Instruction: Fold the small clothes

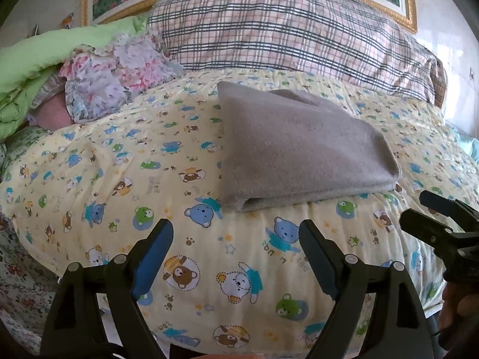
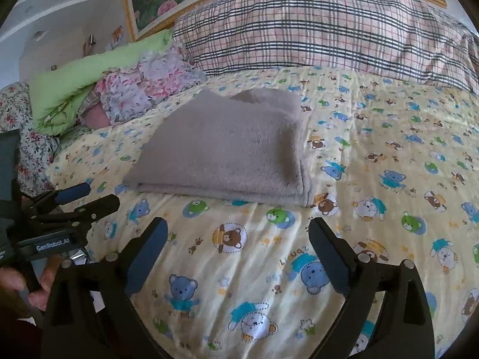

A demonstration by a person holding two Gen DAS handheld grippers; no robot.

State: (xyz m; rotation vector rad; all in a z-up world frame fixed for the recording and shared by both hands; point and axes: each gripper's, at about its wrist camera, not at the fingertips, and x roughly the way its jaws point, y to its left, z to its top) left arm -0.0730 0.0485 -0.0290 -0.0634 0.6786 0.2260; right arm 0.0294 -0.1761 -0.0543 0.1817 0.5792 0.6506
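A grey garment (image 1: 299,146) lies folded in a flat rectangle on the yellow bear-print bedspread (image 1: 119,179); it also shows in the right wrist view (image 2: 227,152). My left gripper (image 1: 236,230) is open and empty, held back from the garment's near edge. My right gripper (image 2: 238,227) is open and empty, also a little short of the near edge. Each gripper shows at the side of the other's view: the right one (image 1: 425,209) and the left one (image 2: 98,197).
A plaid pillow (image 1: 284,30) lies behind the garment by the headboard. A floral cloth pile (image 1: 113,74) and a green quilt (image 1: 36,59) sit at the back left. The bedspread (image 2: 389,149) stretches to the right.
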